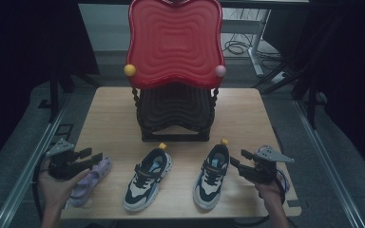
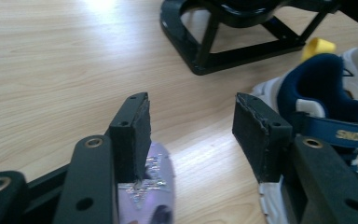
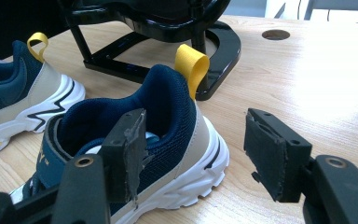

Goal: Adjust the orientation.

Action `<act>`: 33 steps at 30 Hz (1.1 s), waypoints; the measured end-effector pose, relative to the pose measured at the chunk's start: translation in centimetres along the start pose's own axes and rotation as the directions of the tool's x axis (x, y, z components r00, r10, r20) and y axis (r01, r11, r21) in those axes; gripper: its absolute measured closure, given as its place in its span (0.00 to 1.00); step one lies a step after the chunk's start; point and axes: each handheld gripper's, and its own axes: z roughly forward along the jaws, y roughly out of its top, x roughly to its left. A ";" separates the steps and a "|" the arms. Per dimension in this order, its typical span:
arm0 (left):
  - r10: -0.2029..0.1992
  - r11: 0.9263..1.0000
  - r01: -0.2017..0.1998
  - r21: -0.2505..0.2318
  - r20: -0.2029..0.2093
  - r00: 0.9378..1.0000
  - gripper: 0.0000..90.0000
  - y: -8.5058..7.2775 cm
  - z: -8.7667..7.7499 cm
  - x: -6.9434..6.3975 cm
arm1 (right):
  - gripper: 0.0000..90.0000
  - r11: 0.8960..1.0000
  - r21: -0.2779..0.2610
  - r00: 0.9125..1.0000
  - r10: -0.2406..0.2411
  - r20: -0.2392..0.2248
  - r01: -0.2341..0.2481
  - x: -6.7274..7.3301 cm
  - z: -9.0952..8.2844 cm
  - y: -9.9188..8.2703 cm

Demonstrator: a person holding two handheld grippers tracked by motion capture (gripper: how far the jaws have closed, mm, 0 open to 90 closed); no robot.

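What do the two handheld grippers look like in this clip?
Both are black: the left gripper and right gripper each carry a grey three-cornered plate on top. Each has two black jaws faced with worn dark pads, with brass-ringed holes along the arms. No sleeves show.

Each hand-held gripper, the left gripper (image 1: pixel 93 156) and the right gripper (image 1: pixel 238 157), had a black body topped by a grey three-cornered plate. Its two black jaws carried brass-ringed screw holes and worn, frayed black pads (image 2: pixel 142 135). The person's forearms were bare of sleeves.
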 end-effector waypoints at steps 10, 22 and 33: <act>0.005 0.999 -0.003 -0.052 0.032 0.999 0.50 -0.4 -0.2 -0.5 | 0.44 1.000 0.012 1.000 -0.009 -0.006 0.009 0.0 -0.1 0.2; 0.018 0.999 -0.016 -0.038 0.060 0.998 0.47 -0.9 -0.2 -1.3 | 0.59 0.998 0.046 0.999 -0.047 0.012 0.046 0.8 -2.4 1.4; -0.002 1.000 0.003 -0.027 0.041 0.999 0.47 -1.5 -0.2 -1.1 | 0.82 0.988 0.139 0.998 -0.065 -0.006 0.065 -0.7 -2.5 1.0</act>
